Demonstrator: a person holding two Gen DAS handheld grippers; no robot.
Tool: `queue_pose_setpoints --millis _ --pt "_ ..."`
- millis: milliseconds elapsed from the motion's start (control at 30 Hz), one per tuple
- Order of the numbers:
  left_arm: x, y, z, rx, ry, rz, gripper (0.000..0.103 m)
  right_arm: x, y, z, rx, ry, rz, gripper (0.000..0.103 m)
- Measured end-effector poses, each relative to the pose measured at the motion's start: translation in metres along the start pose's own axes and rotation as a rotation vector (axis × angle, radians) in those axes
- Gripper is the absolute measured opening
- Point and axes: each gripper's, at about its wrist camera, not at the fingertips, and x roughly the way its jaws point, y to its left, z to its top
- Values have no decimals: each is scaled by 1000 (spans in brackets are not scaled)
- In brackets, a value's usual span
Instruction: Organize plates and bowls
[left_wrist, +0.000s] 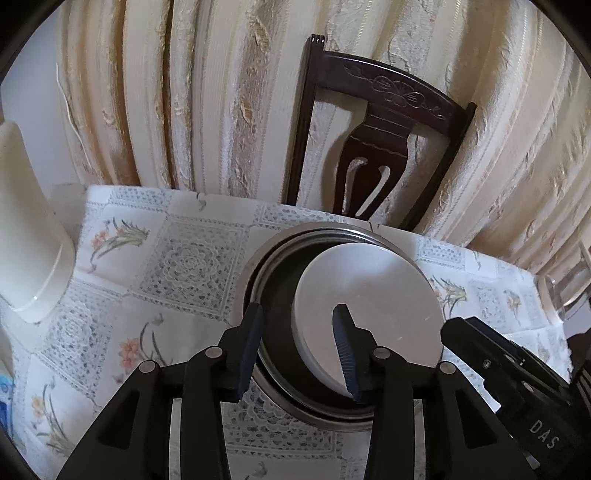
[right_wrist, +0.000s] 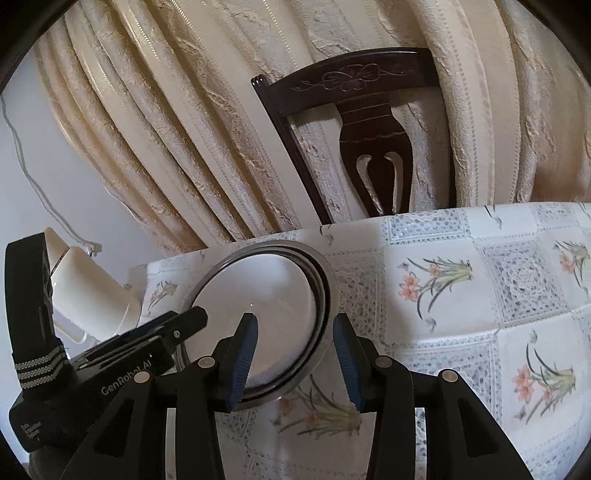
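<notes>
From the left wrist view, the left claw (left_wrist: 297, 345) is hanging spread wide over one metal bowl (left_wrist: 266, 258) that is sitting on the table (left_wrist: 192, 258), and one white plate (left_wrist: 369, 295) is lying inside that bowl, pushed toward its right side so a dark crescent of the bowl's inside is showing on the left. The claw's right finger is crossing in front of the plate and the left finger is standing near the bowl's left rim, and nothing is caught between them. One cream container (left_wrist: 29, 236) is lying at the far left, and part of the right claw's black body is poking in at the lower right. A floral lace-patterned cloth is covering the table, with one dark carved wooden chair (left_wrist: 384, 122) and cream curtains (left_wrist: 184, 92) standing behind it. From the right wrist view, the right claw (right_wrist: 299, 343) is also gaping empty, straddling the right rim of the same metal bowl (right_wrist: 325, 280), with the white plate (right_wrist: 258, 291) filling it. The left claw's body is reaching in from the lower left, the cream container (right_wrist: 92, 288) is lying beyond it, and a thin cord (right_wrist: 33, 177) is dangling down the pale wall.
</notes>
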Motion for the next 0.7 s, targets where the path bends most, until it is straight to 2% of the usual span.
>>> queue_pose_setpoints --millis 367,700 --pt "-5 -14 -2 150 -80 148 45 2 -10 -9 25 20 -9 47" --pt "7 -10 -2 157 -67 172 46 4 -11 -12 32 29 4 50"
